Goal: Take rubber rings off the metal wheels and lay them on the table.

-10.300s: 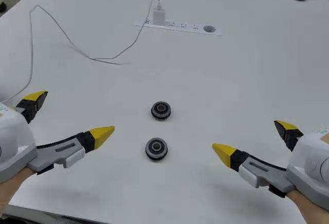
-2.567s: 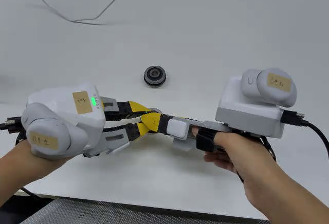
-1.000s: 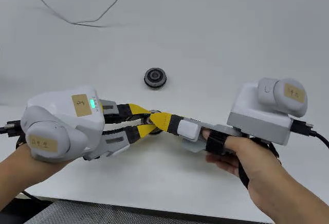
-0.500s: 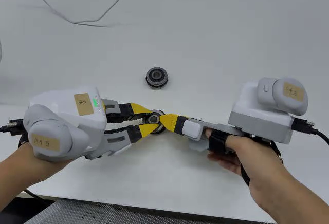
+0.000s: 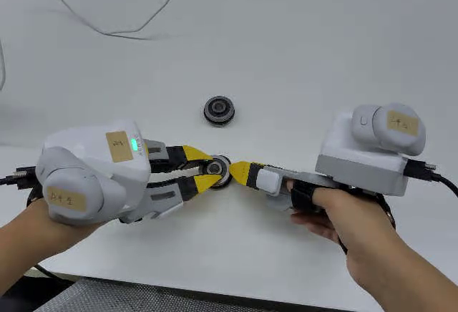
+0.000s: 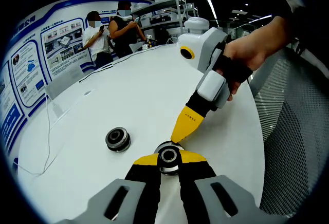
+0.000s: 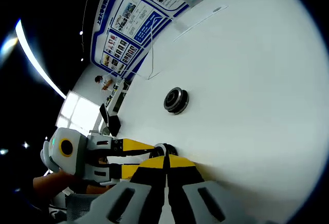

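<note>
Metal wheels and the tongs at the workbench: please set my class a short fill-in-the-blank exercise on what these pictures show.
1. The ____ tongs clamp a wheel.
2. The right tongs have ____ tips, pressed together against that wheel.
3. The other wheel lies on the white table, making ____ wheels in all.

Missing words: left; yellow; two

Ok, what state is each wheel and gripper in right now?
near wheel: clamped in the left jaws, ring apparently on.
left gripper: shut on near wheel.
right gripper: shut, tip against near wheel's rim.
far wheel: flat on table, untouched, ring on.
</note>
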A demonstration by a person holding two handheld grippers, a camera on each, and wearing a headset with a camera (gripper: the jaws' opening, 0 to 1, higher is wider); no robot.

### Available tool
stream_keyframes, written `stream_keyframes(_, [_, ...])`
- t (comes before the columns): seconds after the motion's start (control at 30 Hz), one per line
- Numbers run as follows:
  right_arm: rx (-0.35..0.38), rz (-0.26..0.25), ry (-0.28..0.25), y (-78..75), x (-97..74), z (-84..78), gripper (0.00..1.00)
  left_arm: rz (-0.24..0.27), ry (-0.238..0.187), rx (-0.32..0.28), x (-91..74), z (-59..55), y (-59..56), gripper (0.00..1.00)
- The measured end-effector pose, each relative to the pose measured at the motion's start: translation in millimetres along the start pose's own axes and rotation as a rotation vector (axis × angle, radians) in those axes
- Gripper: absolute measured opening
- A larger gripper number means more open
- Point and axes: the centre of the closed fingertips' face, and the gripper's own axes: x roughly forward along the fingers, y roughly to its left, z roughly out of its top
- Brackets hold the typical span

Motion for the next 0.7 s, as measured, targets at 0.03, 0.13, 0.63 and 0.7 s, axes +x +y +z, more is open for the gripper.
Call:
stream_keyframes(0.03, [0.004,-0.004,0.001,0.0,-0.3,-0.3,0.01,0.001,0.001,-0.001,0.1,-0.3,0.1,0.13])
stream_keyframes(0.13, [-0.003,-0.008,0.001,1.1,-0.6,0.3,0.01,0.006,0.001,-0.005,0.1,-0.9,0.4,0.13])
stream_keyframes(0.63, [-0.077,0.022,0.003,8.5,-0.2,0.2,0.0,0.003,0.0,-0.006,0.2,-1.8,0.6,0.13])
stream_keyframes(0.7, [-0.085,0.025,0.005,9.0,-0.3,0.2,0.0,0.003,0.0,-0.006,0.3,-1.9,0.6,0.13])
